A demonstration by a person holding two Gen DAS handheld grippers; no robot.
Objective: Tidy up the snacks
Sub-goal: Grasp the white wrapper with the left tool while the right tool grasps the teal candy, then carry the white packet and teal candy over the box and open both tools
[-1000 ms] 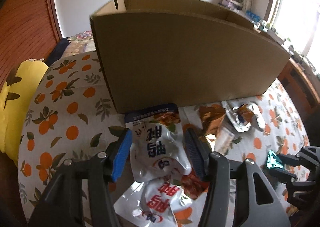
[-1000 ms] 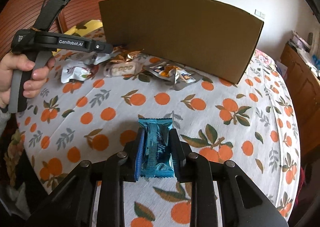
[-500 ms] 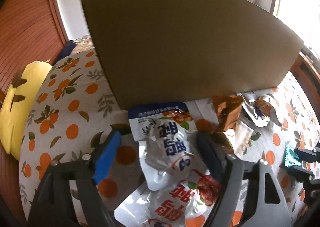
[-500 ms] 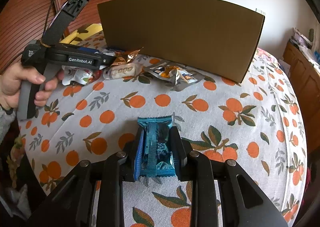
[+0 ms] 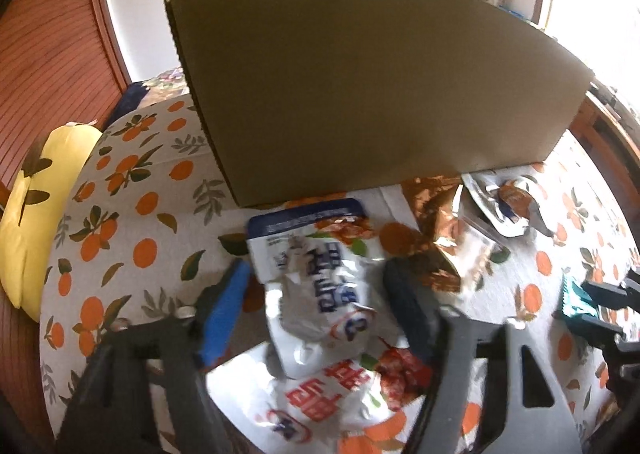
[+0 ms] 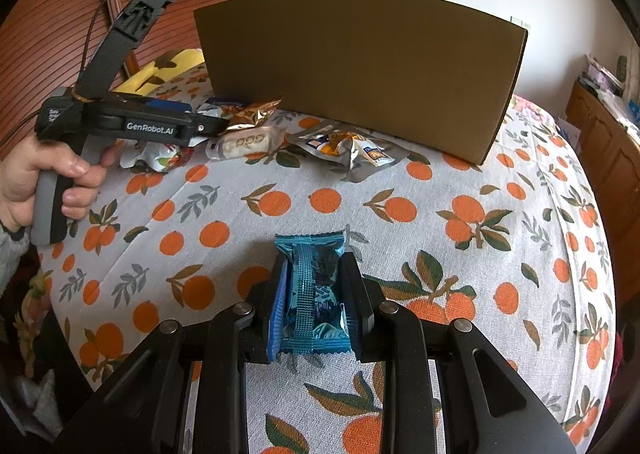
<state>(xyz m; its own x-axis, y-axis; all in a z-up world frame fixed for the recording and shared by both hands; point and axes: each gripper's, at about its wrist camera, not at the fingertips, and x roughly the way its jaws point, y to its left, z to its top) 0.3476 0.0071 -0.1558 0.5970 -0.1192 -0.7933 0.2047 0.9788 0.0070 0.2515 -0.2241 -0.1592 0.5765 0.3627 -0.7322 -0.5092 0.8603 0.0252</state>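
The right gripper is clamped on a small blue foil snack packet, near the table's front. The left gripper, jaws just closing, straddles a crumpled white snack pouch with blue lettering without pressing it, just before the tall brown cardboard box on the orange-print tablecloth.

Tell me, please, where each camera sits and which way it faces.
Left wrist: on the left gripper, angled down at a white pouch before the box; its own fingers show, jaws just closing around the pouch.
Right wrist: on the right gripper, angled down across the table; fingers clamp a blue packet; a hand shows.
Shared: box, pouch pile, both grippers.
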